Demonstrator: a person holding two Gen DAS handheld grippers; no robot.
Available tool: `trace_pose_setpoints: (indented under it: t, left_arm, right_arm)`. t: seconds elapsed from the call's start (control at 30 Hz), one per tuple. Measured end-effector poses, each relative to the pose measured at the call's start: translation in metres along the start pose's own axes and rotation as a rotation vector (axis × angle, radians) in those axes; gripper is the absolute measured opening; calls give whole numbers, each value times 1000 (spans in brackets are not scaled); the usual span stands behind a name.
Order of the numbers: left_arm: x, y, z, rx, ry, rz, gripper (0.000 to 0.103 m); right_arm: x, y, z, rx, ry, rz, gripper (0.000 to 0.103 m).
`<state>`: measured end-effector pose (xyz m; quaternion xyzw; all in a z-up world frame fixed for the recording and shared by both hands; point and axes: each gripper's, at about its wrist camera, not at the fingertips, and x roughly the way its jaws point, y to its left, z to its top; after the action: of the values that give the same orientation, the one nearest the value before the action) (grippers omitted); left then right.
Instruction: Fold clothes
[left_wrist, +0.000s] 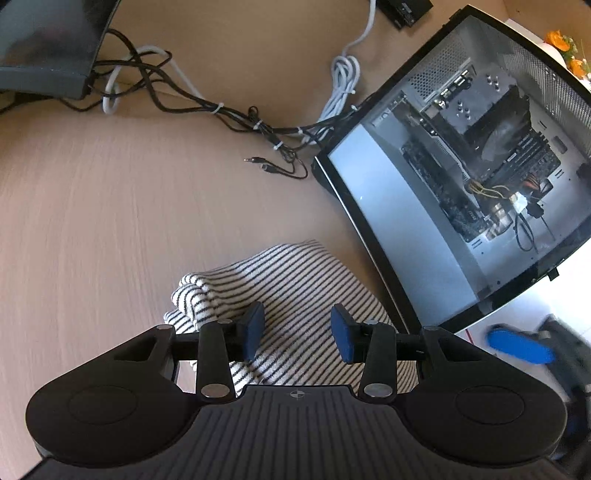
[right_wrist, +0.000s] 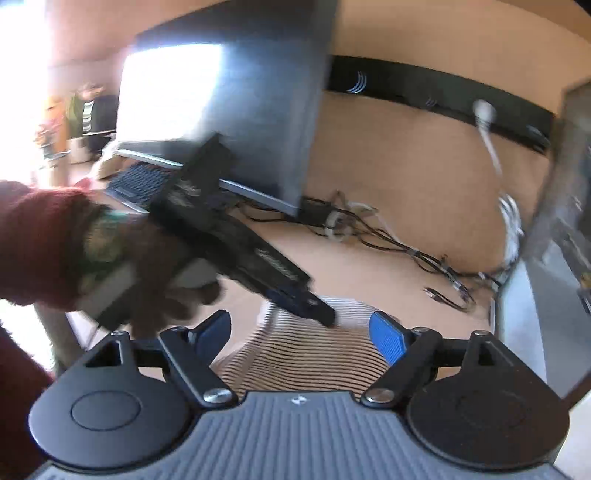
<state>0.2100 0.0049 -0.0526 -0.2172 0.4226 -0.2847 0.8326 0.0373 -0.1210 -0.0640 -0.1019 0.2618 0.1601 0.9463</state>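
Nearest in the left wrist view, the left tool (left_wrist: 297, 330) hangs above a folded white cloth with thin black stripes (left_wrist: 295, 280), its blue pads (left_wrist: 255, 328) parted and pinching nothing. The cloth lies on a pale wooden desk (left_wrist: 110, 206), just beside a glass-sided computer case (left_wrist: 472, 173) to its right. Beyond it, tangled black and white cables (left_wrist: 229, 114) trail across the desk toward a monitor base at the far left.

In the blurred right wrist view, the right tool (right_wrist: 301, 338) is spread wide and released over the same striped cloth (right_wrist: 306, 358). A gloved hand (right_wrist: 147, 266) in a dark red sleeve (right_wrist: 37, 240) holds the left tool, tipped down over the cloth. A dark monitor (right_wrist: 240, 103) stands behind.
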Motion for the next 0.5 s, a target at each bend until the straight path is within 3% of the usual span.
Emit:
trace_pose_setpoints:
  t: [0.13, 0.23, 0.27, 0.4, 0.5]
  left_arm:
    - [-3, 2, 0, -4, 13, -6, 44]
    - [-1, -1, -2, 26, 19, 12, 45]
    - [-1, -2, -2, 35, 17, 16, 45]
    - [1, -2, -2, 33, 20, 17, 45]
    - [1, -1, -2, 37, 23, 17, 45]
  right_arm:
    - [42, 17, -42, -62, 182, -27, 83]
    - [54, 37, -65, -152, 183, -72, 88]
    - [58, 39, -57, -142, 189, -68, 88]
    - [43, 15, -37, -23, 163, -20, 88]
    - [30, -6, -21, 91, 95, -37, 88]
